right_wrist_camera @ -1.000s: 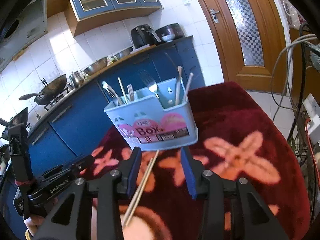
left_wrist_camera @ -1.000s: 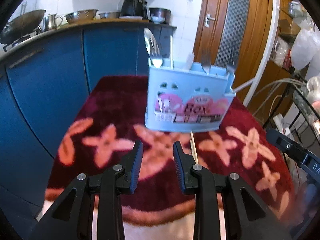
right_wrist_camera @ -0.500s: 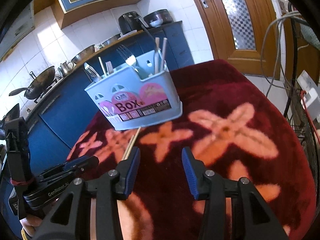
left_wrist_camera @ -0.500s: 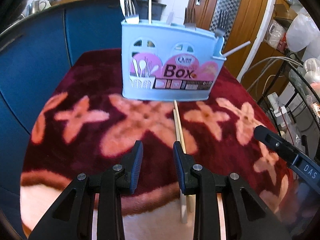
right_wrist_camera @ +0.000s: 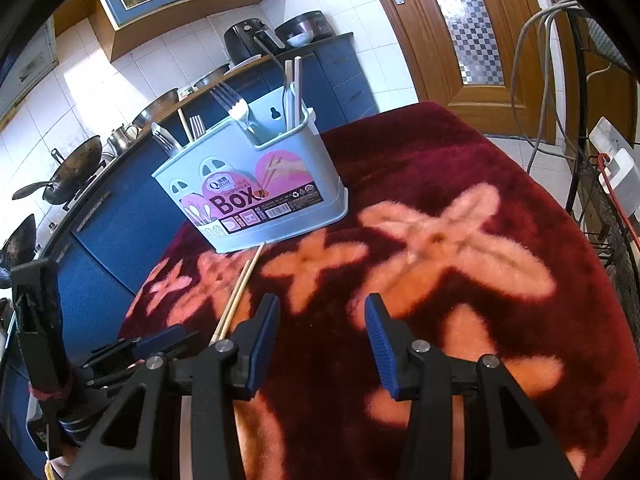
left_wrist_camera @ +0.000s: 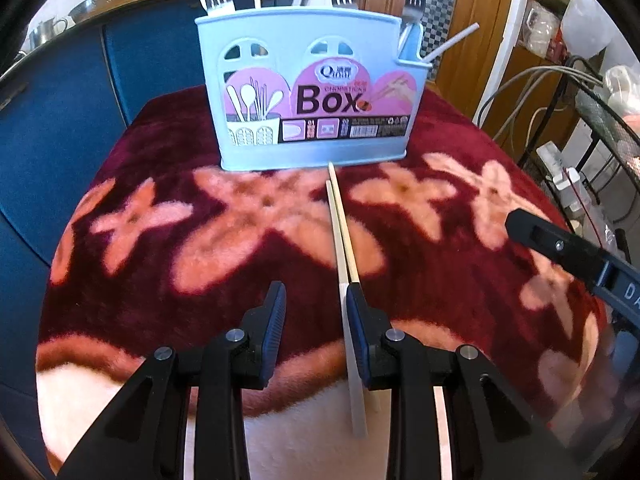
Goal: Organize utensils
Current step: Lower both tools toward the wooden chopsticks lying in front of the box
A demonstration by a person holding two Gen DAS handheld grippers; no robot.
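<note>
Both hand-held grippers hang released, left (left_wrist_camera: 314, 312) and right (right_wrist_camera: 320, 322), over the desk (right_wrist_camera: 500, 152), the chopsticks (left_wrist_camera: 340, 232) lying loose before the utensil box (left_wrist_camera: 310, 92), so the pickup looks next: the left should straddle them and clench.

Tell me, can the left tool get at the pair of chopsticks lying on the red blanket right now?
Probably yes. The left tool is open and empty, and the chopsticks lie flat right beside its right finger, nothing on top. It needs a small shift sideways to straddle them.
</note>
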